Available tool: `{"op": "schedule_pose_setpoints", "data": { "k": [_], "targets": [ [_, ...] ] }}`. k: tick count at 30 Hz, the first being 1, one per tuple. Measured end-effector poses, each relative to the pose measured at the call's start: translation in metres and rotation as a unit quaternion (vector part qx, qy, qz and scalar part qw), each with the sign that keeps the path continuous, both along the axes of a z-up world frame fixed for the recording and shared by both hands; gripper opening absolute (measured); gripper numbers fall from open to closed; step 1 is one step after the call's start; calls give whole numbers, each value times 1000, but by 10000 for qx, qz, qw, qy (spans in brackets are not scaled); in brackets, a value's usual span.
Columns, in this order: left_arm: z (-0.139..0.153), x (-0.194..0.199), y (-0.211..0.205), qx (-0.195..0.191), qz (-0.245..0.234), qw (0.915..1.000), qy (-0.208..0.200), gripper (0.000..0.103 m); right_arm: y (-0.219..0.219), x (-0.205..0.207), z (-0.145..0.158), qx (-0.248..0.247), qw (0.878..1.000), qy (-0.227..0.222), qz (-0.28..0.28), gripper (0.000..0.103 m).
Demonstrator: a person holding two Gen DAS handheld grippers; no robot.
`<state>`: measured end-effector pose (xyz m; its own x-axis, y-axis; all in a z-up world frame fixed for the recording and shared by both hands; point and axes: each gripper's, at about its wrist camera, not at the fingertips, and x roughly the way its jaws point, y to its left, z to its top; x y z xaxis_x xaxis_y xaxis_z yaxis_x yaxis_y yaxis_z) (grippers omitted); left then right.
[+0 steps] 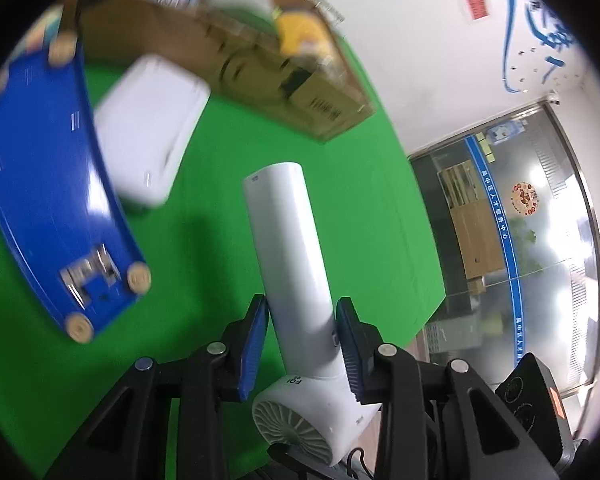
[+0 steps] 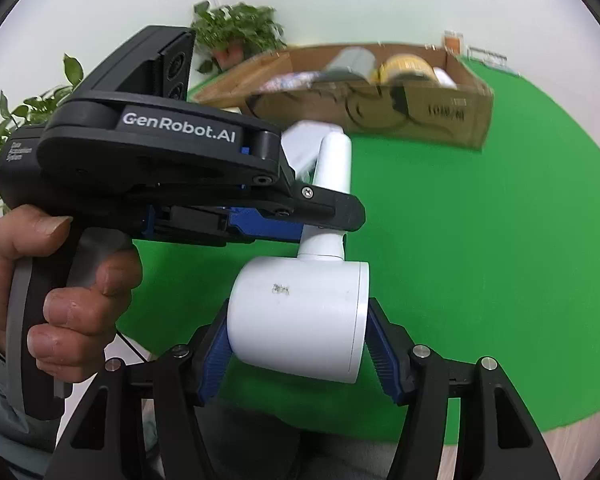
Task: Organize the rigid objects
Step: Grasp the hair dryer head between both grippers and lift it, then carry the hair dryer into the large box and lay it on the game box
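Two grippers share one load: a white plastic hair dryer (image 2: 300, 320) with a round barrel and a straight handle, carried above the green cloth-covered table (image 2: 480, 240). The right gripper (image 2: 298, 354) has its blue ribbed pads clamped on the two ends of the barrel. The left gripper (image 1: 302, 344) grasps the handle low down, close to the barrel, one pad on each side. With two grips on a rigid thing, both hands should travel together and keep the same angle between them; any twist of one against the other would lever the dryer out of the pads. The likely destination is the open brown cardboard box (image 2: 380, 108) at the far edge of the table, already holding a yellow container (image 2: 406, 66). A flat blue board with round wooden feet (image 1: 52, 200) and a white rectangular plastic box (image 1: 148, 132) lie to the left of the path, so the dryer is best lifted clear of the box wall before it is lowered inside.
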<state>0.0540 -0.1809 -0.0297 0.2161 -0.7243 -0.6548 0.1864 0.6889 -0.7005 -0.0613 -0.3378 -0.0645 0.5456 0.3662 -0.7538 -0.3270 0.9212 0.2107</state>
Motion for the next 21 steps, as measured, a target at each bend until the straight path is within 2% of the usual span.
{"op": "schedule_pose_setpoints", "data": {
  "k": [7,14,21],
  "targets": [
    [45,19,-2,55,-21,9975,-698,33,4,12,37,1,9980,-622,-56,59],
    [94,41,11,61,29,9903,-1385,32,18,36,75,-164,9943,-1052,-47,59],
    [121,72,37,-30,225,9866,-1617,32,49,76,112,-239,9904,-1356,127,58]
  ]
}}
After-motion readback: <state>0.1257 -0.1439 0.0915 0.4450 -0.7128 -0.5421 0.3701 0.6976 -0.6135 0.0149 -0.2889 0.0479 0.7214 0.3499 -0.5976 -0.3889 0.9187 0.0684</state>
